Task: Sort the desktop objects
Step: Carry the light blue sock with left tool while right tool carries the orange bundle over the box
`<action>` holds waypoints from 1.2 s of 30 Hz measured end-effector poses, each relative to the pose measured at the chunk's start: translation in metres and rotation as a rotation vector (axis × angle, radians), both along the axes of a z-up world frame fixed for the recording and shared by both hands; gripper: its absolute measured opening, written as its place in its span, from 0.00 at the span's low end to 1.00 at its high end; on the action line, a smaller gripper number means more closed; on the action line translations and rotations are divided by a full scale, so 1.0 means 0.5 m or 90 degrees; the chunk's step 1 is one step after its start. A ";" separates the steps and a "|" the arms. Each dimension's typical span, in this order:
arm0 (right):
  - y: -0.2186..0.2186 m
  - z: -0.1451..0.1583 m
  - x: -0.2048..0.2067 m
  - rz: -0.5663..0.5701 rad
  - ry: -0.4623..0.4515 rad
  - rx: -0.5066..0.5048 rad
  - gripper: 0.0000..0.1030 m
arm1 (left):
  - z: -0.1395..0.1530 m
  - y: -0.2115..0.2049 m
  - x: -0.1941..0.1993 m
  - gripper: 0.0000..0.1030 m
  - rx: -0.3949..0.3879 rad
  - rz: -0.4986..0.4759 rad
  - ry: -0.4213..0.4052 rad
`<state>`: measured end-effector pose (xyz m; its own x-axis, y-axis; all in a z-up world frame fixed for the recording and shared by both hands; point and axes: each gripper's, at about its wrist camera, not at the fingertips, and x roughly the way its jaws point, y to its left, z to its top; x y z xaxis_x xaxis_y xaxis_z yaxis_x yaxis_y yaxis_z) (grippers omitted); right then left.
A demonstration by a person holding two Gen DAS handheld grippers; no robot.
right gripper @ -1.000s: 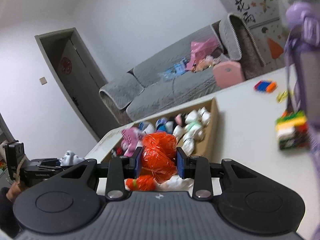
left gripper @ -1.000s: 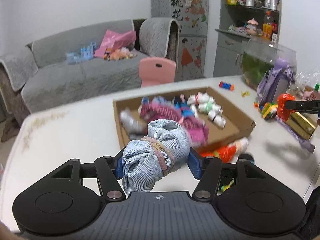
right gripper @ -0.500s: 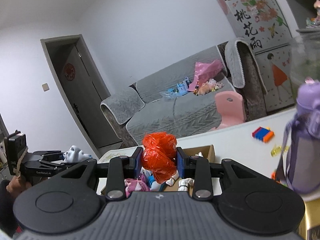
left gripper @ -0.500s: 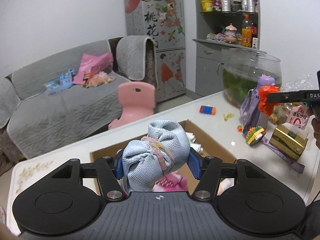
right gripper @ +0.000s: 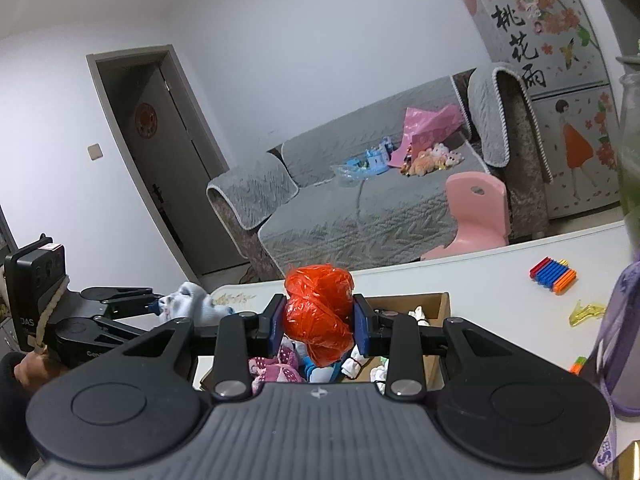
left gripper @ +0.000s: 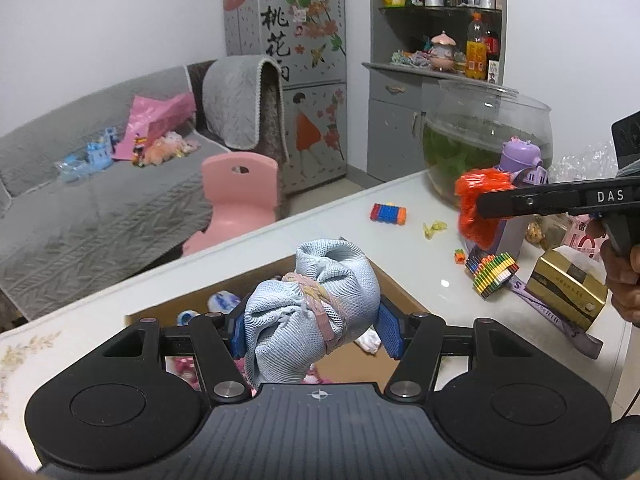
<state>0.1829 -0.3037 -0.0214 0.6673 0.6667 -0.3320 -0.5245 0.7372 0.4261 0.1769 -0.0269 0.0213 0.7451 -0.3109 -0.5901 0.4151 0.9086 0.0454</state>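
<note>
My left gripper (left gripper: 310, 330) is shut on a light blue cloth bundle (left gripper: 312, 308) tied with a pink band, held above the open cardboard box (left gripper: 400, 292). My right gripper (right gripper: 318, 324) is shut on a crumpled orange plastic bag (right gripper: 320, 320), also held above the box (right gripper: 438, 306), which holds small toys and pink cloth. The right gripper shows in the left wrist view (left gripper: 476, 202) with the orange bag (left gripper: 472, 220). The left gripper shows in the right wrist view (right gripper: 158, 306) with the blue bundle (right gripper: 188, 308).
On the white table (left gripper: 340, 220) are a striped block (left gripper: 388, 214), a yellow clip (left gripper: 434, 228), a coloured brick stack (left gripper: 494, 274), a gold box (left gripper: 568, 288), a purple bottle (left gripper: 520, 168) and a glass fishbowl (left gripper: 488, 136). A pink chair (left gripper: 238, 192) and grey sofa stand beyond.
Both grippers have risen higher above the table with their loads still held. The box now sits lower in both views.
</note>
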 end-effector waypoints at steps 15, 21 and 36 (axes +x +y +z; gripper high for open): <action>0.038 -0.064 0.047 0.008 0.073 -0.063 0.30 | -0.106 -0.058 0.076 0.64 0.013 -0.015 0.076; 0.047 -0.095 0.056 0.007 0.100 -0.091 0.30 | -0.148 -0.070 0.095 0.64 0.019 -0.015 0.105; 0.085 -0.156 0.055 0.023 0.137 -0.169 0.31 | -0.223 -0.092 0.118 0.65 0.012 -0.012 0.156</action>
